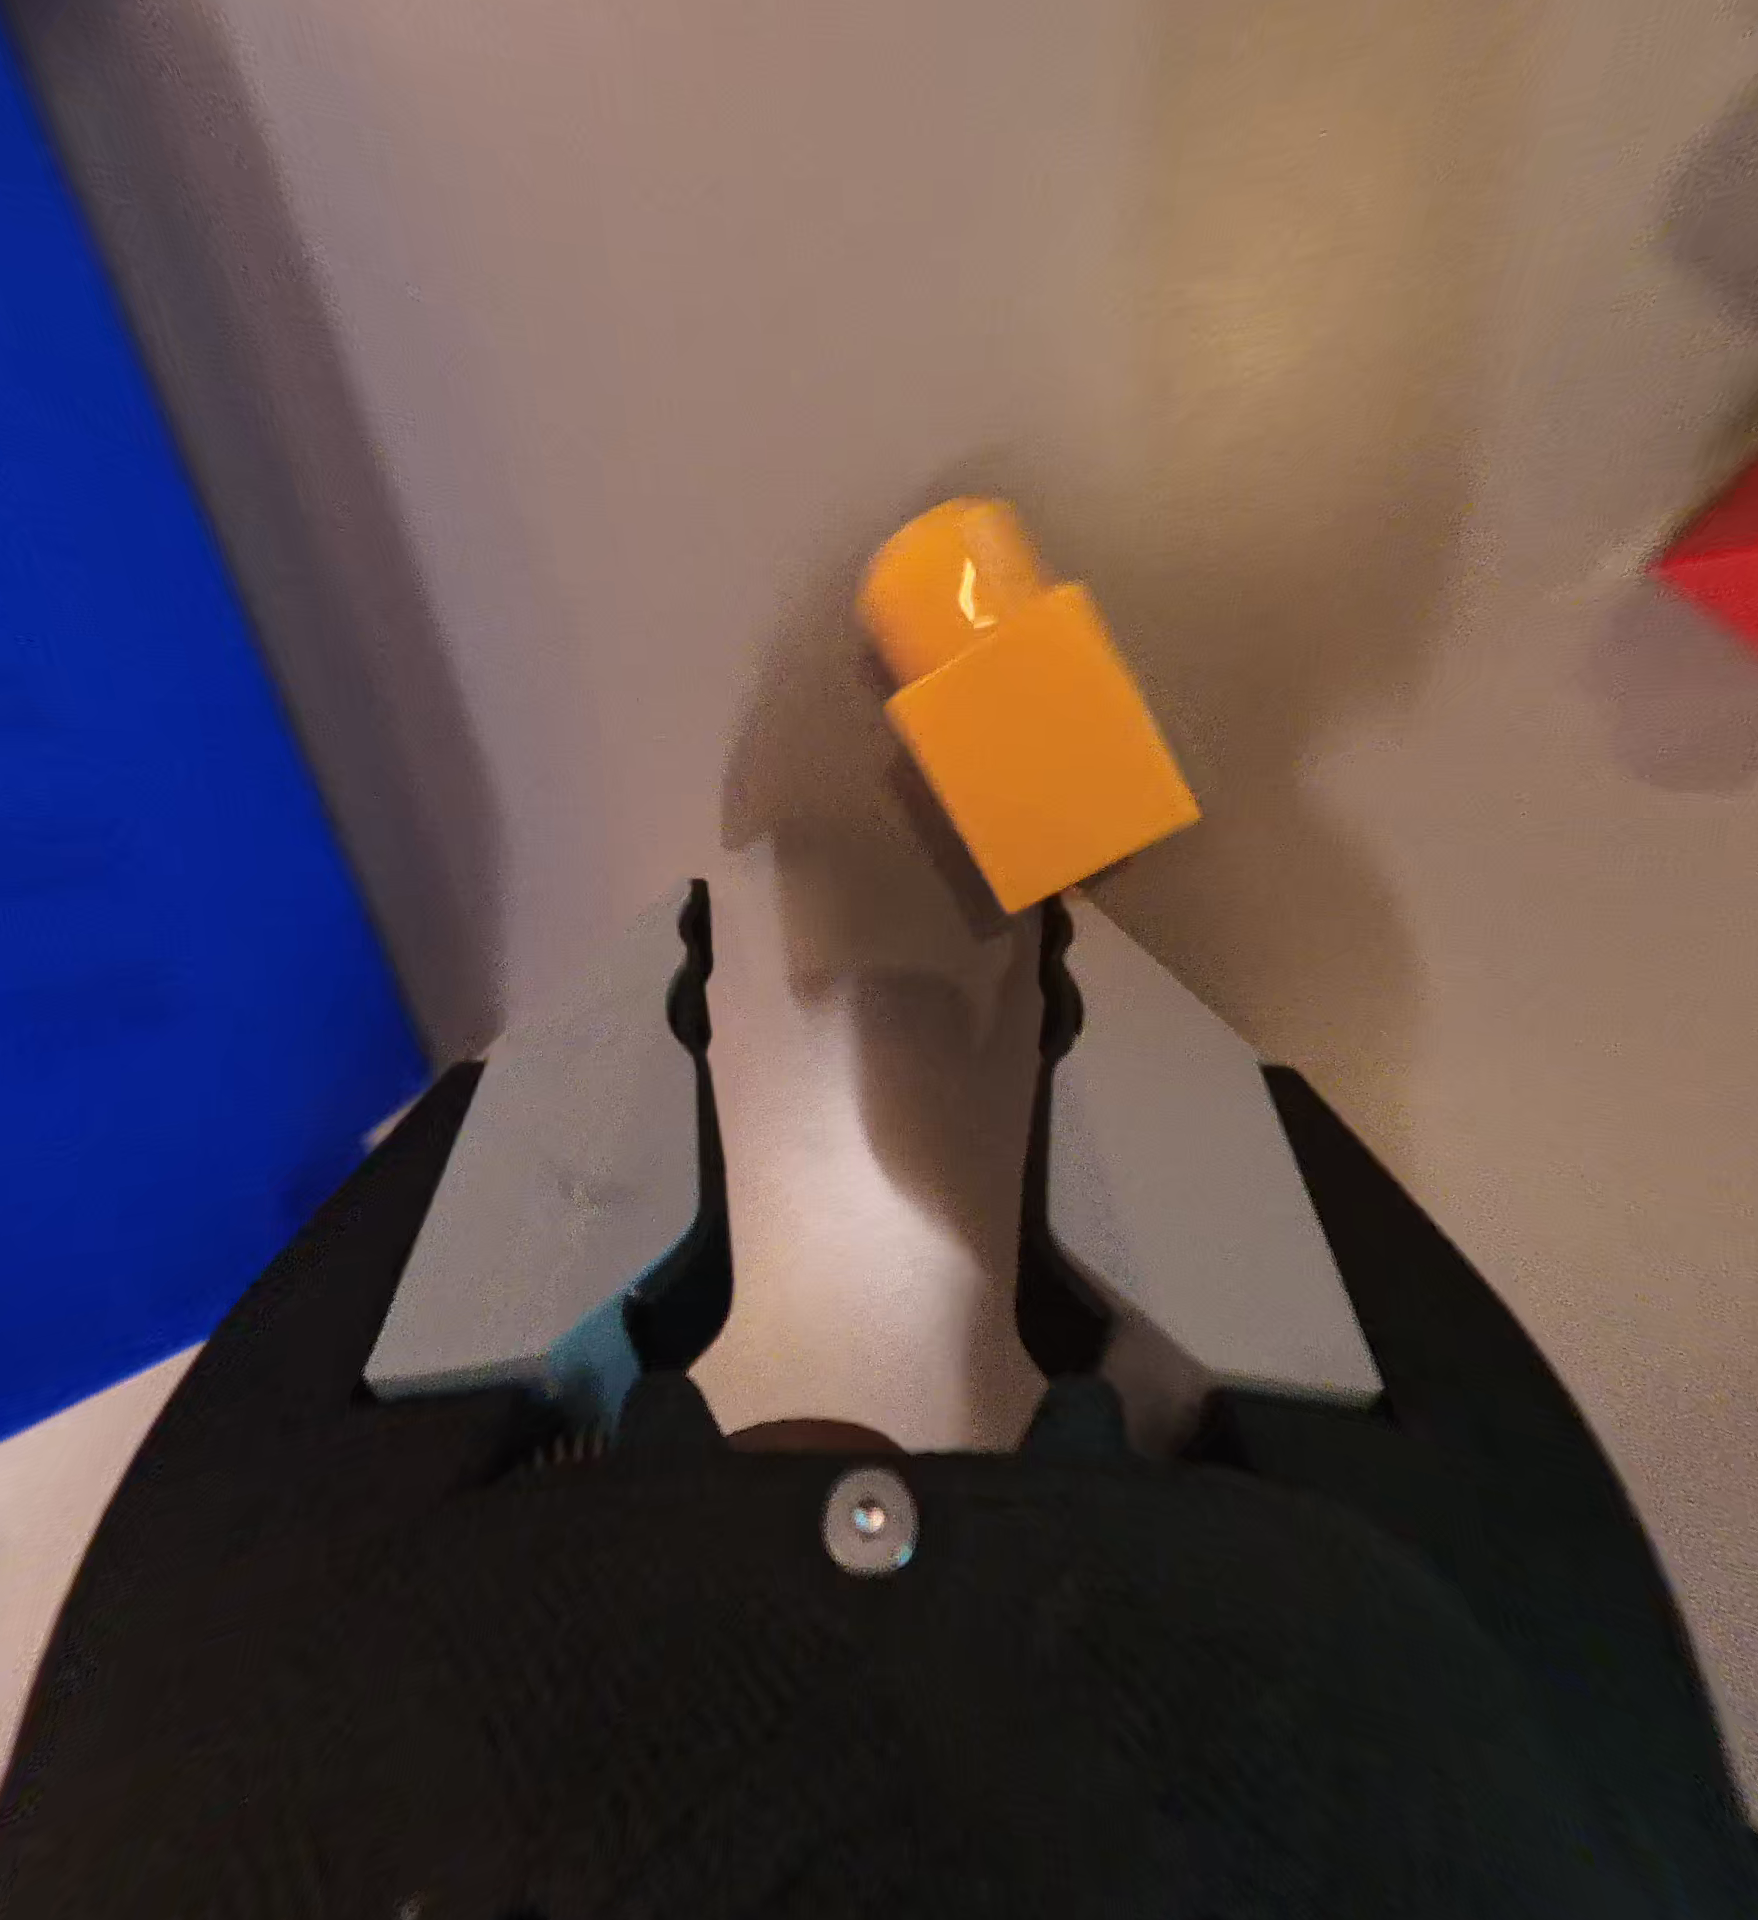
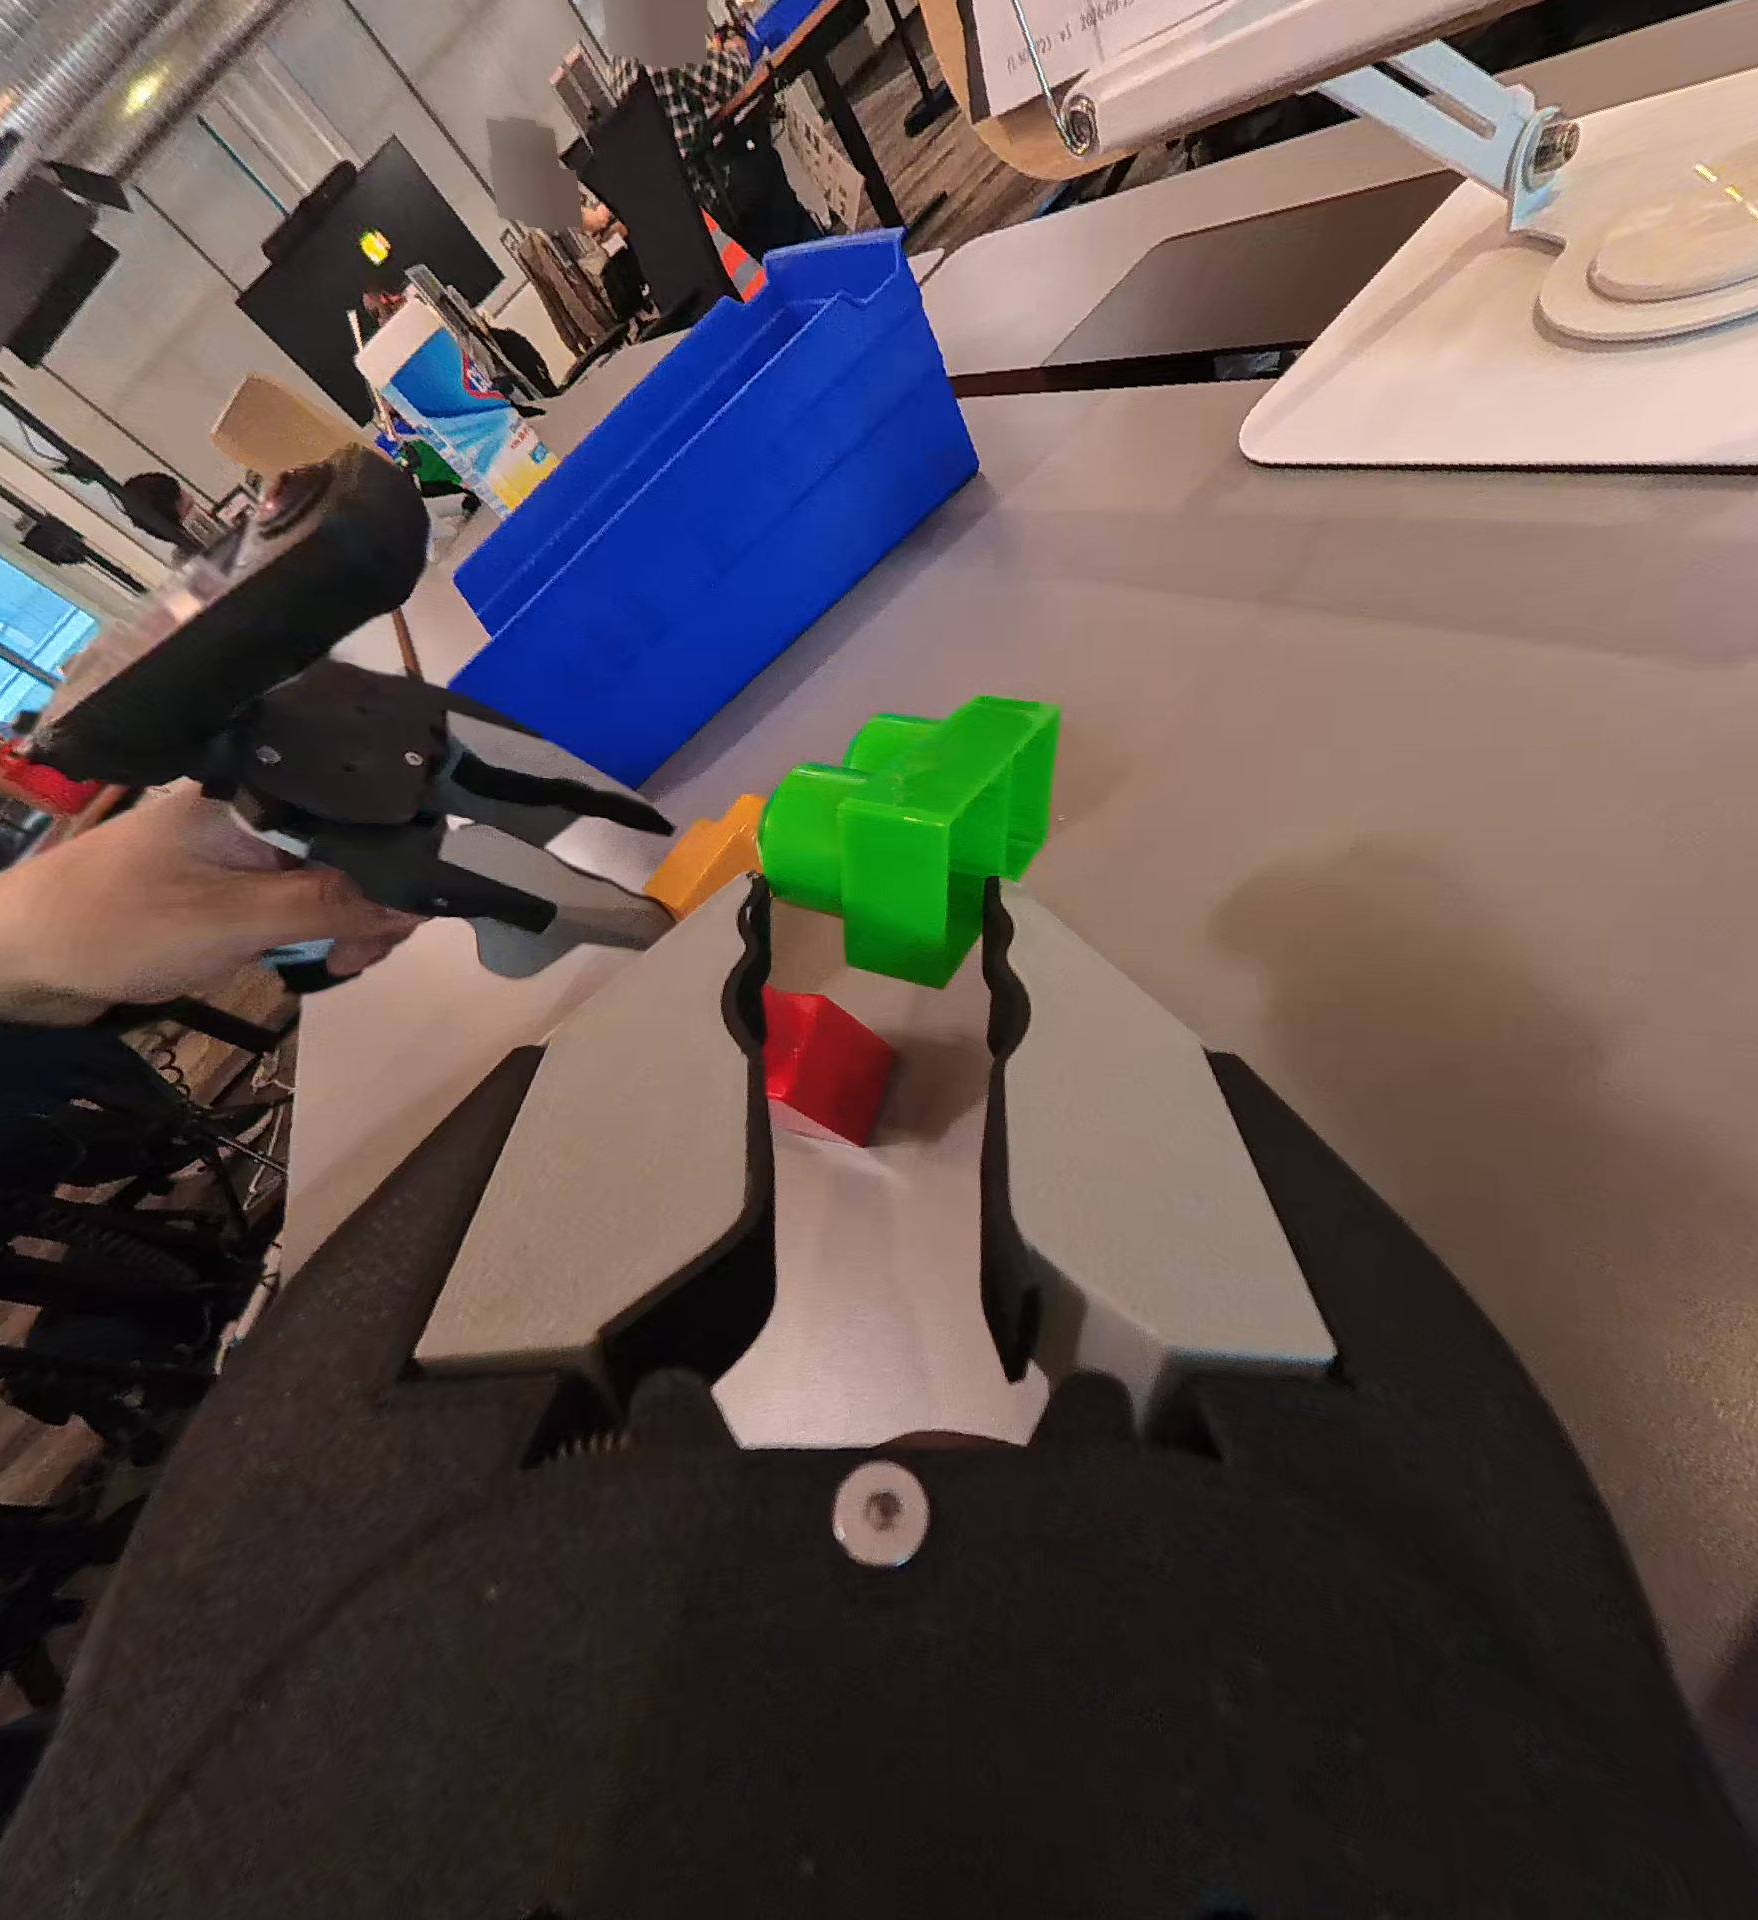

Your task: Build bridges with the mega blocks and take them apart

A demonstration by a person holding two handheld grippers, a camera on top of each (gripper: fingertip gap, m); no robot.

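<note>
Left gripper (image 1: pixel 875 899): my jaws apart, empty, just short of orange block (image 1: pixel 1026 717).
Right gripper (image 2: pixel 870 894): jaws clamped on green block (image 2: pixel 906 831), beyond orange block.

The orange block (image 1: pixel 1031 717) is glossy moulded plastic, a bright glint on its round stud. The green block (image 2: pixel 906 842) has the same smooth shine, and so does the red block (image 2: pixel 821 1062). The blue bin (image 2: pixel 750 499) is smooth plastic, duller in sheen. The bench (image 2: pixel 1374 779) is a matt grey, even surface. The fingers (image 2: pixel 1093 1143) look matt grey with black wavy edges, their body a coarse, finely ribbed black plastic with one shiny metal screw (image 2: pixel 880 1514)
</note>
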